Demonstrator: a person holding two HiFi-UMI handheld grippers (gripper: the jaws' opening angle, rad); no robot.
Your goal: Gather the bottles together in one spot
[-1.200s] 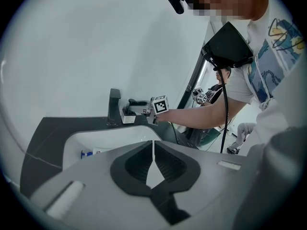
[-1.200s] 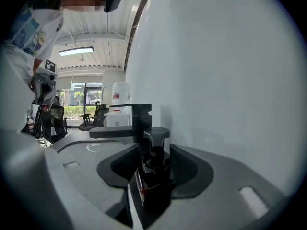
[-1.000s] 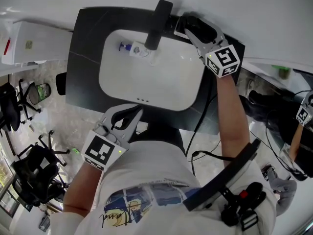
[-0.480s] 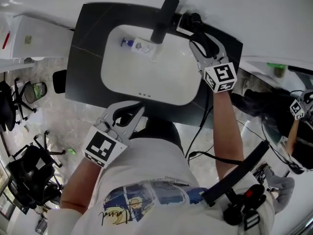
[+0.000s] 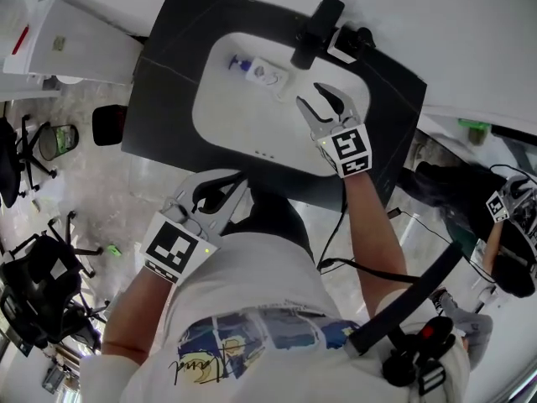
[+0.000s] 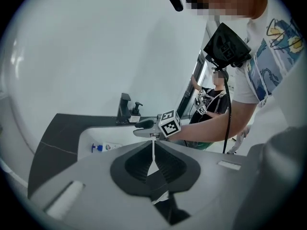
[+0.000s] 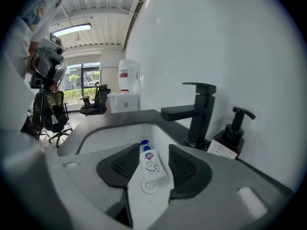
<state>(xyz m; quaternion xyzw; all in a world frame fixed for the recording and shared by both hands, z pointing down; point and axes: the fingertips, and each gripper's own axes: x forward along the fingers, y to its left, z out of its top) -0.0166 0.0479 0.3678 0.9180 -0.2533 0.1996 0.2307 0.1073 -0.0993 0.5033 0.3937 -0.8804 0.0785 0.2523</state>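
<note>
A white bottle with a blue cap [image 5: 258, 71] lies on its side in the white sink basin [image 5: 243, 124], left of the black faucet [image 5: 315, 30]. A dark soap pump bottle [image 5: 359, 38] stands on the counter to the right of the faucet. My right gripper [image 5: 315, 99] hangs open over the basin's right half; its jaws have just been closing a little, with nothing pressed between them. In the right gripper view the white bottle [image 7: 151, 163] lies ahead, framed by the jaws. My left gripper [image 5: 220, 193] is at the counter's front edge, shut and empty.
The basin is set in a dark counter [image 5: 164, 99] against a white wall. A white cabinet [image 5: 75, 44] stands to its left, with office chairs [image 5: 33, 158] on the floor below. Another person [image 5: 508, 225] with a gripper is at the far right.
My right gripper has left the back corner by the soap pump bottle and come forward and left, down over the basin. The left gripper has shifted slightly.
</note>
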